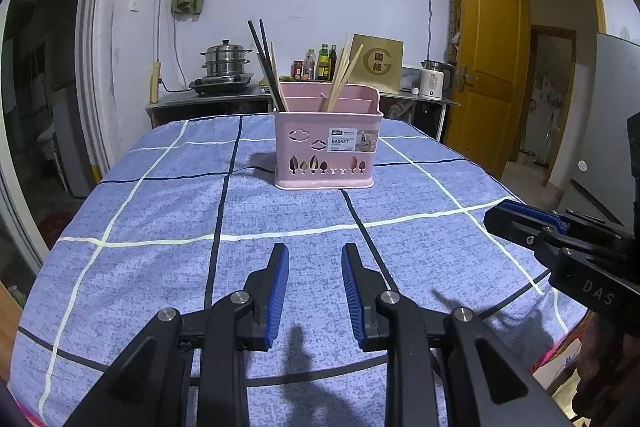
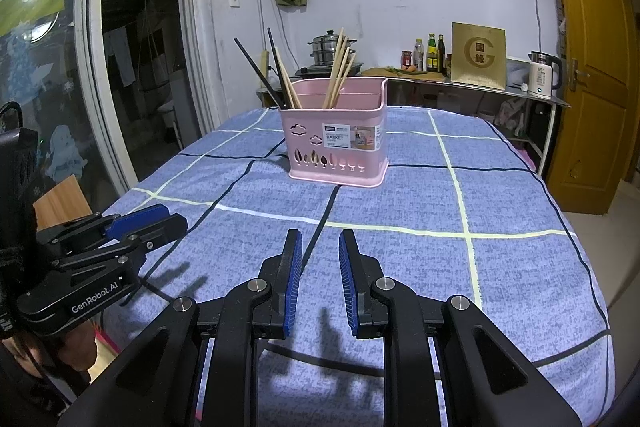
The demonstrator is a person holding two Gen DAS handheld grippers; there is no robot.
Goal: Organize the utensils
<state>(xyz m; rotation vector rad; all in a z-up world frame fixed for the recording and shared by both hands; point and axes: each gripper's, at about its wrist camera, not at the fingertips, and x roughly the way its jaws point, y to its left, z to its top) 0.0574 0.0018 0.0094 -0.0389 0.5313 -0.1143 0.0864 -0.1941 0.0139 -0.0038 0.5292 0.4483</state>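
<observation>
A pink utensil basket (image 1: 294,125) (image 2: 298,119) stands upright at the far middle of the table, which is covered by a blue checked cloth (image 1: 160,267) (image 2: 500,267). Black chopsticks (image 1: 262,61) (image 2: 253,67) lean in its left compartment. Wooden chopsticks (image 1: 345,75) (image 2: 338,67) stand beside them and in the middle compartment. My left gripper (image 1: 315,251) (image 2: 160,215) hovers open over the near cloth, nothing between its blue pads. My right gripper (image 2: 321,237) (image 1: 516,217) hovers beside it, open and holding nothing. No loose utensil lies on the cloth.
A steel counter behind the table carries a steamer pot (image 1: 224,61) on a stove, several bottles (image 2: 430,53), a gold box (image 2: 478,55) and a white kettle (image 2: 542,73). A yellow door (image 1: 486,55) stands at the right. A glass door (image 2: 48,67) is on the left.
</observation>
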